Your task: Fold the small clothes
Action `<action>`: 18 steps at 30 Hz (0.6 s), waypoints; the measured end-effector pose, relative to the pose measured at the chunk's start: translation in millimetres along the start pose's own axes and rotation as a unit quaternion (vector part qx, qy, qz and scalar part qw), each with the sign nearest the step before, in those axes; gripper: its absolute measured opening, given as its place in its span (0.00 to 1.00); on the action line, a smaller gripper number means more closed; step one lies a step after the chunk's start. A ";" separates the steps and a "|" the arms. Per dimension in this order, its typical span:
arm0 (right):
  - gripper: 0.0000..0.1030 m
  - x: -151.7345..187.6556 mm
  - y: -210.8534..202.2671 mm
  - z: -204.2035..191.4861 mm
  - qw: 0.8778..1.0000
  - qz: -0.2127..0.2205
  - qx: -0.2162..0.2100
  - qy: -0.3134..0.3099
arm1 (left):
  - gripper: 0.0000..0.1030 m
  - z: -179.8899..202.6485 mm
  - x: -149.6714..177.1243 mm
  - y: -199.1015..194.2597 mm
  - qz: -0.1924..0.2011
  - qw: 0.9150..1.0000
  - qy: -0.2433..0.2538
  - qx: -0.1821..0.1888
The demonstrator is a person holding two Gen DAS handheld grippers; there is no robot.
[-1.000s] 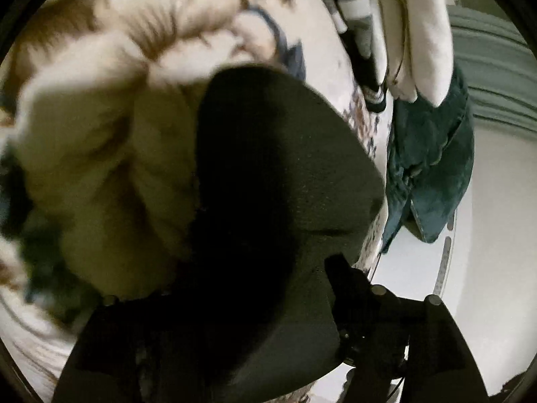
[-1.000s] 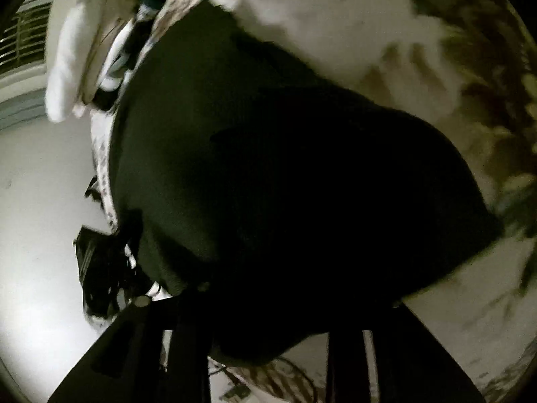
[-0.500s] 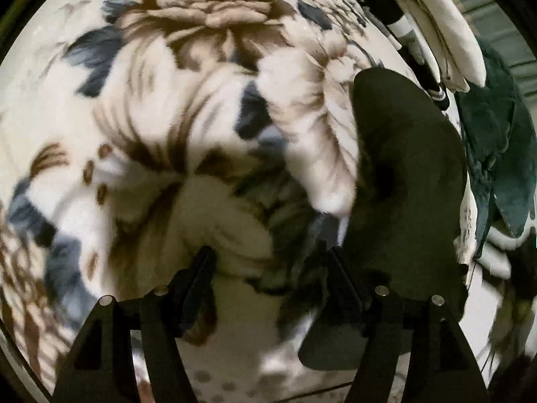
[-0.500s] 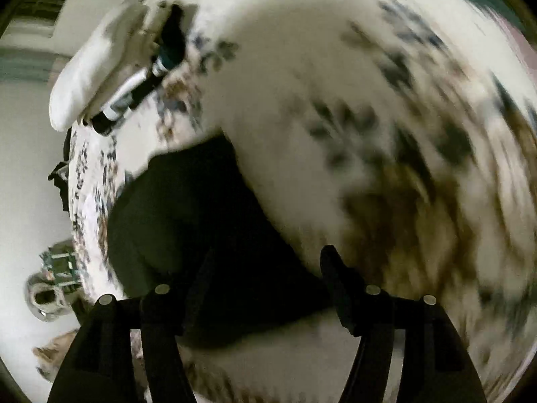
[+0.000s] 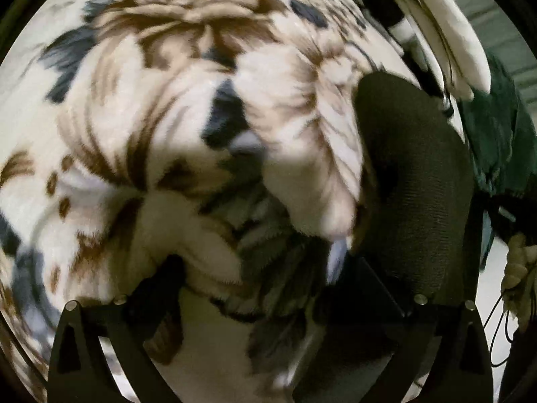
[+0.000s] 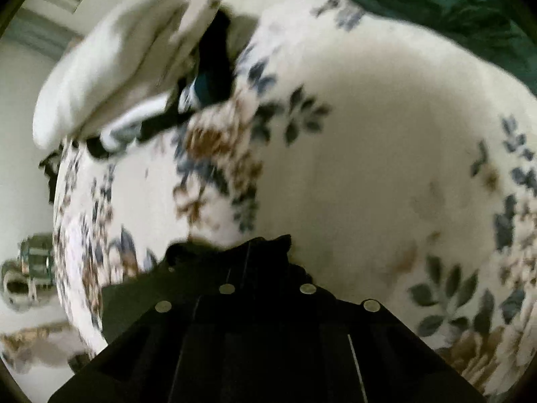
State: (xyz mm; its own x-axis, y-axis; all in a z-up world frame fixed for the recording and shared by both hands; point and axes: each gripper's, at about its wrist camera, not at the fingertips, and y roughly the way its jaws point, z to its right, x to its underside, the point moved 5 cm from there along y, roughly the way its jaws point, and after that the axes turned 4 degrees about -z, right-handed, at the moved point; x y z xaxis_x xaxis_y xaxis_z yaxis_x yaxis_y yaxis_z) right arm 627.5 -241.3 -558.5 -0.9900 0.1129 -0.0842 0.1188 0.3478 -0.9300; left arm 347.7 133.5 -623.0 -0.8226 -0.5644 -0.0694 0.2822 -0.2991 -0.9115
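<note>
A: What's nearest the left gripper [image 5: 255, 278]?
B: Only rumpled floral blanket [image 5: 167, 107]. Its fingers stand spread with nothing between them, and the black sock [image 5: 416, 181] lies flat just beside its right finger, along the blanket's right edge.
A: And the right gripper [image 6: 231, 255]?
B: Its fingers are drawn together. A scrap of black cloth seems to peek past the tips, but the blur stops me saying whether it is pinched.
A: Why would the sock sit there?
B: I'd judge it's been laid at the edge so it stays within reach of both tools for folding.
A: Farther off?
B: A pile of white and striped socks [image 5: 439, 33] at the blanket's far corner, likely the sorted pile, and a dark green cloth [image 5: 496, 141] hanging beyond the edge.
</note>
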 end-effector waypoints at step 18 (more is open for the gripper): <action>0.48 1.5 -17.1 -81.2 0.985 -0.054 -0.030 -0.163 | 0.93 84.0 -39.0 -5.7 -0.009 0.997 0.076 0.015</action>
State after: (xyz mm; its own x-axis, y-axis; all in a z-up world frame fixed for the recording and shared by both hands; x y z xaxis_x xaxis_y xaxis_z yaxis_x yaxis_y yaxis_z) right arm 630.2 -171.5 -513.7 -0.9679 -0.2283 -0.1053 0.0063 0.3967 -0.9179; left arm 419.7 92.5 -581.1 -0.8922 -0.4367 -0.1150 0.2790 -0.3328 -0.9008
